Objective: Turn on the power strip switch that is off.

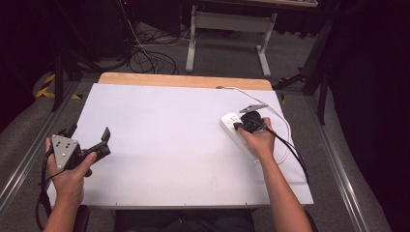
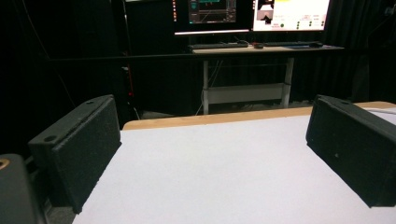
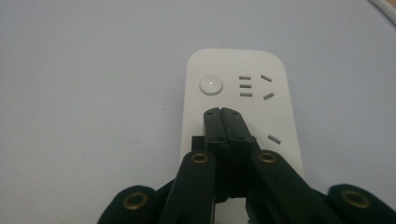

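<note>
No brand or lettering can be read on the white power strip (image 3: 240, 100); its face shows a round button (image 3: 211, 85) and plain socket slots. It lies near the table's (image 1: 159, 140) right edge, long axis running from far-left to near-right, button end farthest from you. Your right gripper (image 3: 223, 114) hangs over it, jaws pressed together, empty. Your left gripper (image 1: 87, 137) rests at the left edge, jaws spread wide, holding nothing.

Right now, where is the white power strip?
In the high view the white power strip lies on the right side of the white table, under the right gripper, with its white cord running off behind.
</note>
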